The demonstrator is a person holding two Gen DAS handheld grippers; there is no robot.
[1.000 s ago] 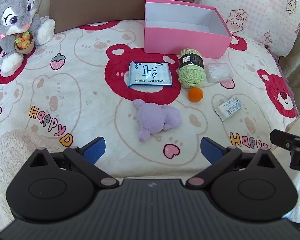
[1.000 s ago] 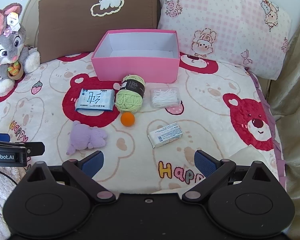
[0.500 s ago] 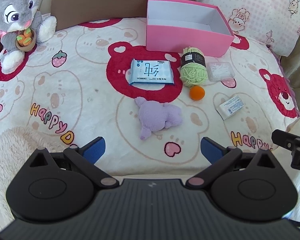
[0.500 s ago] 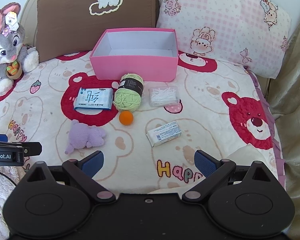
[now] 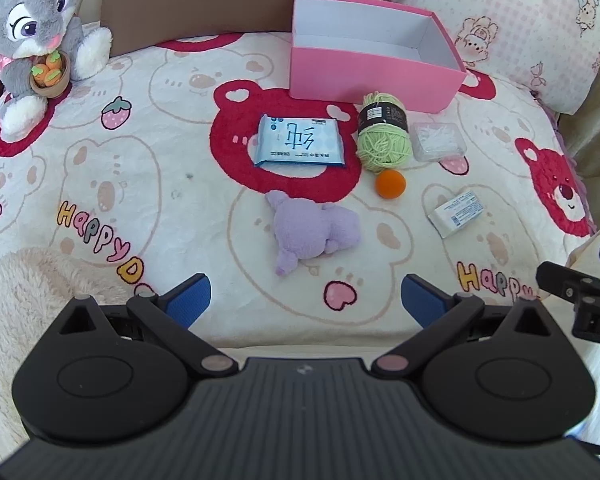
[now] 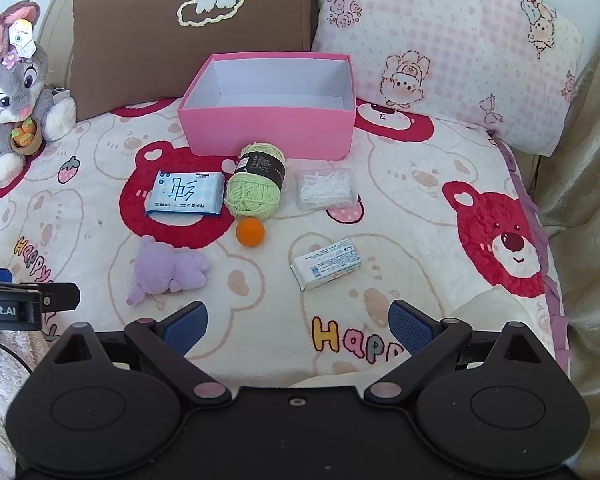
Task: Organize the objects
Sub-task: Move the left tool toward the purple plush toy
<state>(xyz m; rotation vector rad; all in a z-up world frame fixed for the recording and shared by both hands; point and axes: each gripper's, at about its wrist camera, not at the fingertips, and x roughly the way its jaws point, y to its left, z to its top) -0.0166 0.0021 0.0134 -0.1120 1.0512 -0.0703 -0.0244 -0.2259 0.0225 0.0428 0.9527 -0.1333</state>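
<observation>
Bear-print bed (image 6: 420, 216) carries pink box (image 6: 268, 128) (open), yarn (image 6: 254, 188), orange ball (image 6: 250, 232), purple plush (image 6: 168, 272)

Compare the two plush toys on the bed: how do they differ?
The grey bunny plush sits upright at the bed's far left corner; the purple plush lies flopped over near the left gripper. The bunny looks larger and multicoloured, the purple one plain. Neither is in the pink box.

Your left wrist view looks forward and down over the bed (image 5: 140, 168) from its near edge; your right wrist view does likewise from further right. Both share the pink box (image 5: 372, 76) (image 6: 268, 128) and the items before it, seen from well back.
</observation>
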